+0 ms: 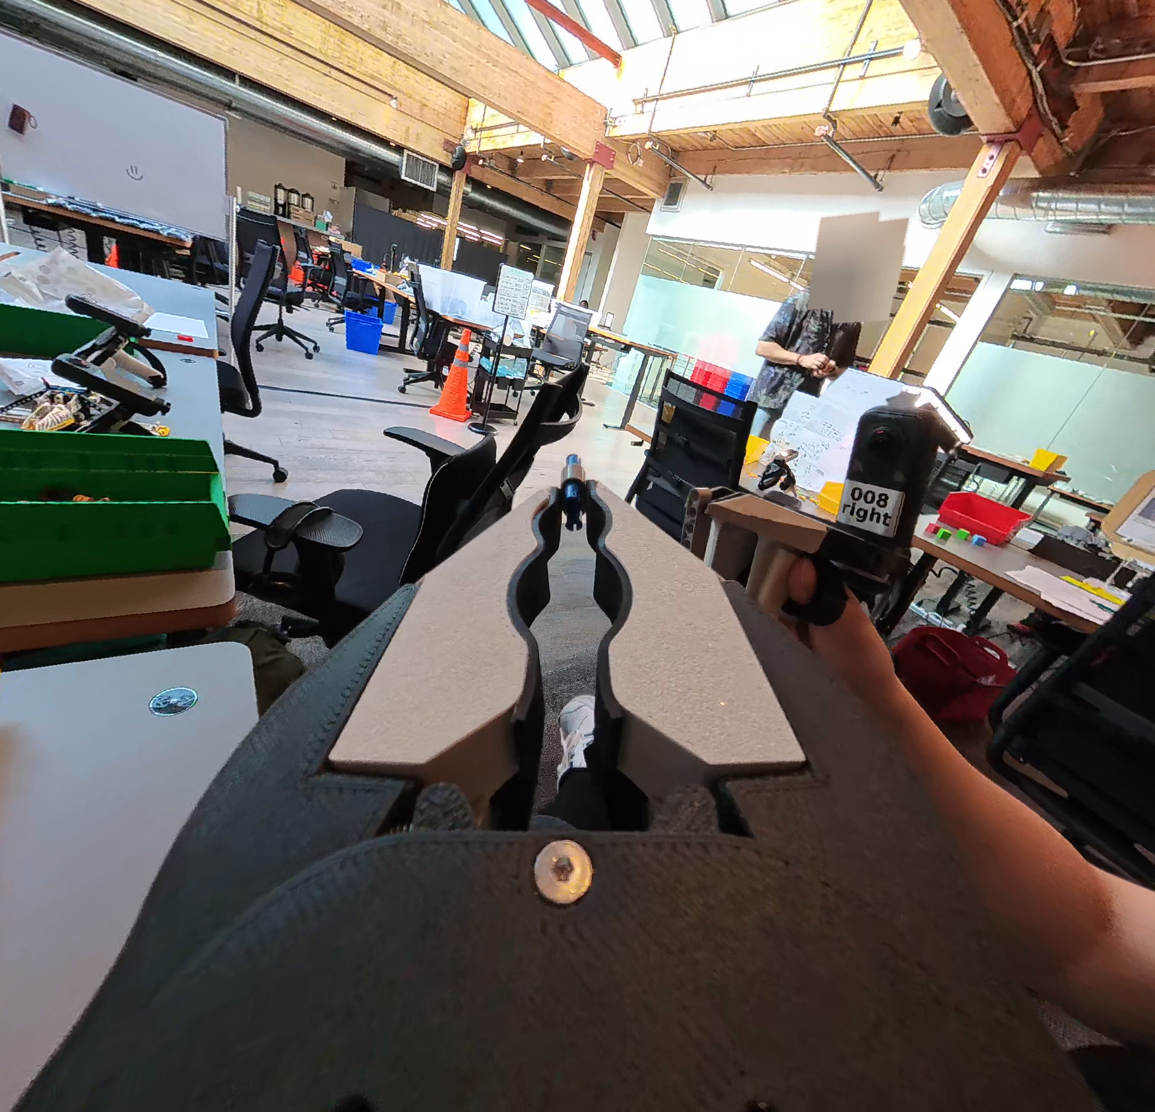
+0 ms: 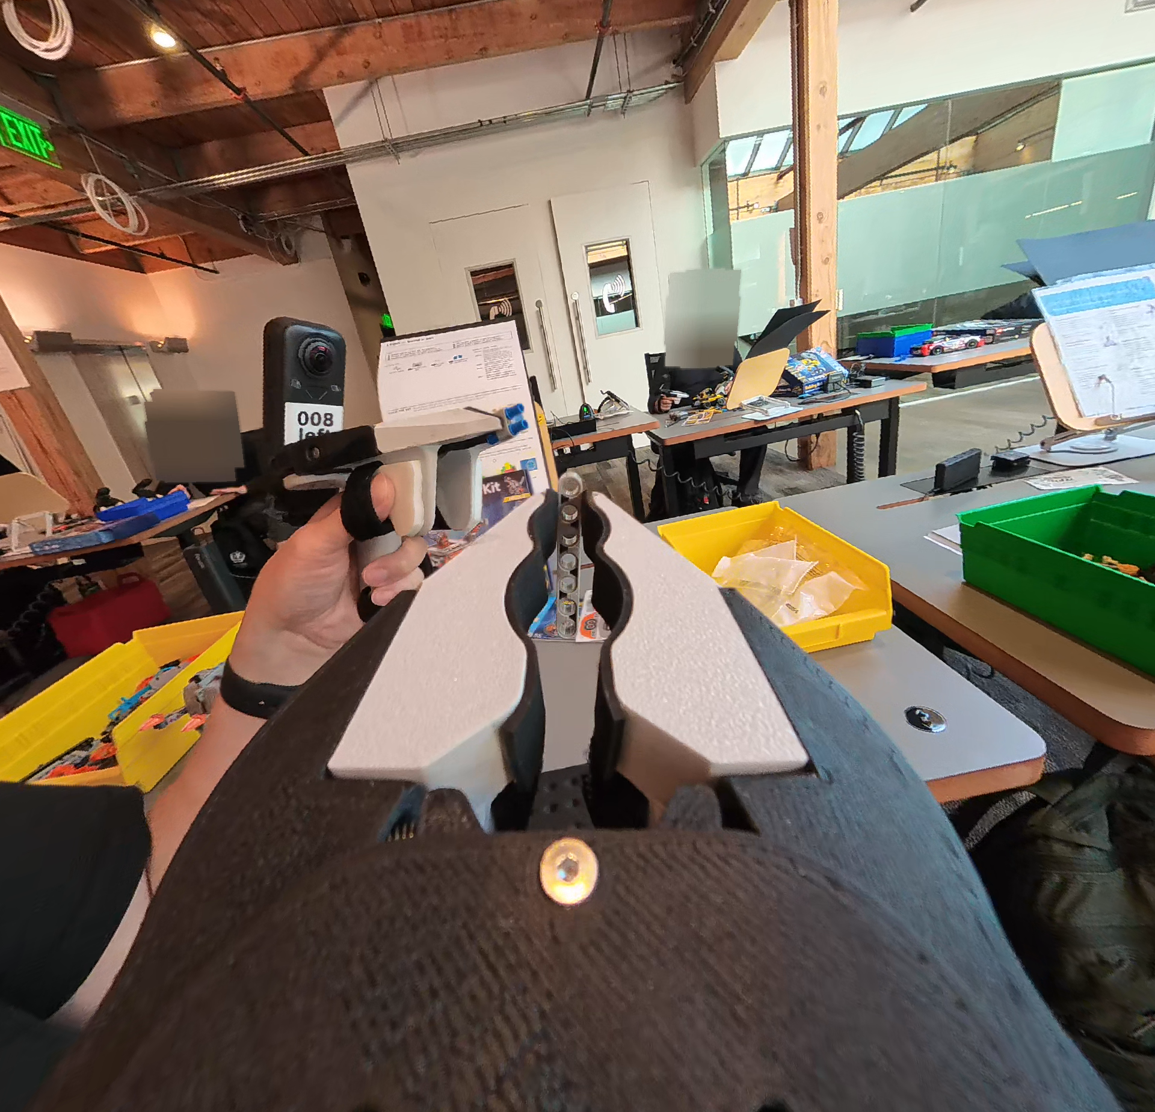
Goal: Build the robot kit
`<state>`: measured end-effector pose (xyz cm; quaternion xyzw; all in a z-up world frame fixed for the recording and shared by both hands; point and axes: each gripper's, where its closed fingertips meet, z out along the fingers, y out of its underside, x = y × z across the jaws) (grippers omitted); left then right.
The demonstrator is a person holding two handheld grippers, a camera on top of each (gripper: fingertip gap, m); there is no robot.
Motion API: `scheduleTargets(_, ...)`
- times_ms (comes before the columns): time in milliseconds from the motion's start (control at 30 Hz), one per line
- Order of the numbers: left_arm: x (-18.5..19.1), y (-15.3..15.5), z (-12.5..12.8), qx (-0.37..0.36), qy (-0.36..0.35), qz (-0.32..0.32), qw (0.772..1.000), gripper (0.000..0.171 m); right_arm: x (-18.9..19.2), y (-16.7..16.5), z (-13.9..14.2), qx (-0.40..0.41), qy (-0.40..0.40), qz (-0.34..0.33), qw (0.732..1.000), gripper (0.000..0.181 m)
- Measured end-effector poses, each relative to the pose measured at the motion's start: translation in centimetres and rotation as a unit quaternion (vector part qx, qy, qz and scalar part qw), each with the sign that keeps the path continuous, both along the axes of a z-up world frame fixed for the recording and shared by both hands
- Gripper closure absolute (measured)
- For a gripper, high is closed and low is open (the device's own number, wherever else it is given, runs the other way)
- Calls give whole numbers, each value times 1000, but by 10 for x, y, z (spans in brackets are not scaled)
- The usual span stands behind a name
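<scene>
My left gripper is shut on a small blue pin piece with a grey end, held in the air above a black office chair. My right gripper is shut on a grey perforated building beam, which stands upright between the fingertips above the grey table. The right gripper also shows in the left wrist view, held by a hand at the right. The left gripper shows in the right wrist view, held by a hand at the left, with the blue pins at its tip.
Green bins and a silver laptop lie at the left. Yellow bins and a green bin sit on the tables. An instruction sheet on a stand stands behind. People stand and sit at farther desks. Across from one pair of fingers to the other is roughly 9 cm.
</scene>
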<state>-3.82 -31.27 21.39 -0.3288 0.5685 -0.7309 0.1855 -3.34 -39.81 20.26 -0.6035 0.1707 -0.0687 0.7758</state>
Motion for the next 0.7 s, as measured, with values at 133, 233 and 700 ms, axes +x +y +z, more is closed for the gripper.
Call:
scheduleTargets(133, 10, -15, -3, 2, 4, -25, 1000, 166, 7, -13, -2, -3, 3, -21, 1000, 176)
scheduleTargets(233, 16, -22, -6, 0, 7, -38, 999, 165, 11, -21, -4, -2, 8, -27, 1000, 176)
scheduleTargets(700, 27, -40, -9, -11, 16, -52, 998, 166, 9, -41, 0, 0, 11, -31, 999, 176)
